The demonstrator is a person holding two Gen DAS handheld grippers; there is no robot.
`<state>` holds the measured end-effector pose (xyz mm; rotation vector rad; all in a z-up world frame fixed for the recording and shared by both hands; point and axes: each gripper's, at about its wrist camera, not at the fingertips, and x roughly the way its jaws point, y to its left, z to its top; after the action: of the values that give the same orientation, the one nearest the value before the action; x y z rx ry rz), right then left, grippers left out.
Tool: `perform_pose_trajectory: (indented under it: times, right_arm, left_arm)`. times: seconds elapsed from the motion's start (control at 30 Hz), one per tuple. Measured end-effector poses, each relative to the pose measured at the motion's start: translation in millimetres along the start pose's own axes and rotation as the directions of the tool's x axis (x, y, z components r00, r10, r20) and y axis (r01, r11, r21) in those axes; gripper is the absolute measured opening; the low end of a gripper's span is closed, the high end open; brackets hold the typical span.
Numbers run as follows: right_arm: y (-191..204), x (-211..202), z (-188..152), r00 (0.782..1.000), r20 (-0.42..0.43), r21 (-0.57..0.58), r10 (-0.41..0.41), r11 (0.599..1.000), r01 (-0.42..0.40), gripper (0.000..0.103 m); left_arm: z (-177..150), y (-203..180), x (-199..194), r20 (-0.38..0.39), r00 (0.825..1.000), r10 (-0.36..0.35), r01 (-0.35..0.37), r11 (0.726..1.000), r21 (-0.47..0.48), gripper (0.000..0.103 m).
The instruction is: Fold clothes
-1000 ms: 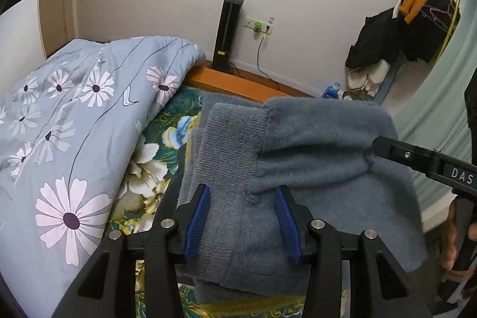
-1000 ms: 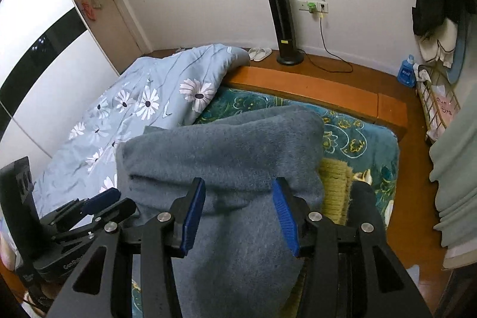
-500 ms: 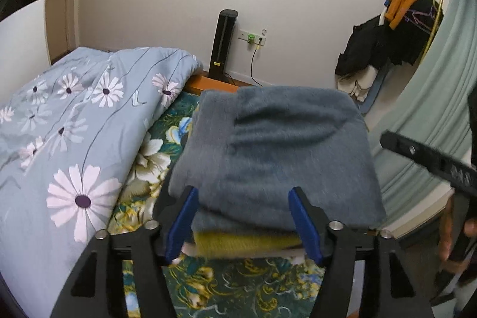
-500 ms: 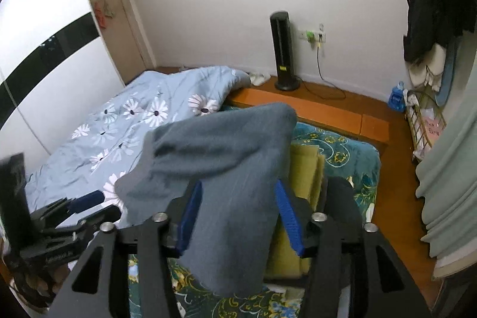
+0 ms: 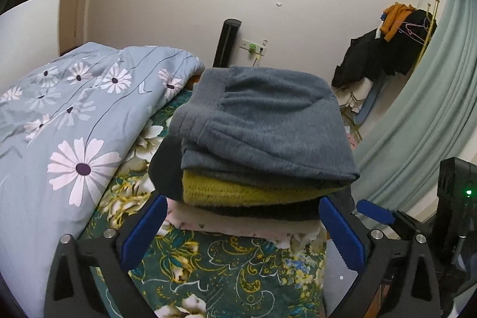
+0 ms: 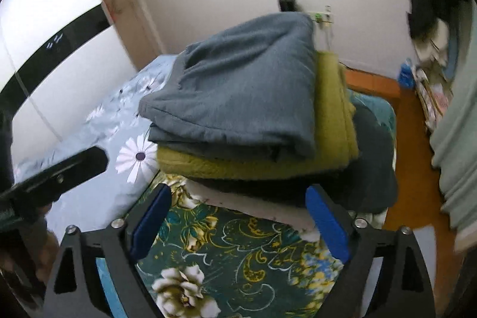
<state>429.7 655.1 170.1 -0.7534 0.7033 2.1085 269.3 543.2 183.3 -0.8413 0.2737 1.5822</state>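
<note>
A blue-grey duvet [image 5: 74, 121] printed with white daisies lies bunched on a green floral bedsheet [image 5: 226, 270]. A black tower fan [image 5: 227, 42] stands against the white wall beside a wall socket [image 5: 253, 46]; dark garments hang on a coat rack [image 5: 387, 52] near pale green curtains [image 5: 432, 109].

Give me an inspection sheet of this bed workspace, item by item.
Surface: bed sheet, green with a floral print, bare in front of the pile.
Job's things: grey garment folded on top of a pile; yellow-green knit, a dark garment and a pale pink cloth beneath.
Clutter: daisy-print duvet bunched beside the pile.
Grippers: left gripper and right gripper both opening, nothing between the pads, short of the pile.
Cables: one cord hangs from the wall socket.
Surroundings: black tower fan, clothes on a rack, green curtain.
</note>
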Motion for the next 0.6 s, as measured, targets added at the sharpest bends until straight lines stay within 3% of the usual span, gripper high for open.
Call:
perform_pose_trajectory:
  times: [0.07,0.17,0.6]
  right_arm:
    - [1.4,3.1,-3.9,1.000,0.002,0.012,-0.021,1.000,0.021,0.093]
    - [2.8,3.7,-9.8,0.998,0.020,0.014,-0.056,0.998,0.056,0.103]
    - [5.5,5.9,-30.6,0.983,0.110,-0.023,-0.148,0.988,0.151,0.103]
  left_arm:
    - [-6.1,-2.6,0.8,-0.001,1.000,0.026,-0.026,1.000,0.010,0.103]
    - [-13.8,-6.8,2.6,0.001,0.999,0.053,-0.053,0.998,0.036,0.103]
    - [-39.1,-3.0,24.0,0.010,0.990,0.139,-0.140,0.989,0.041,0.103]
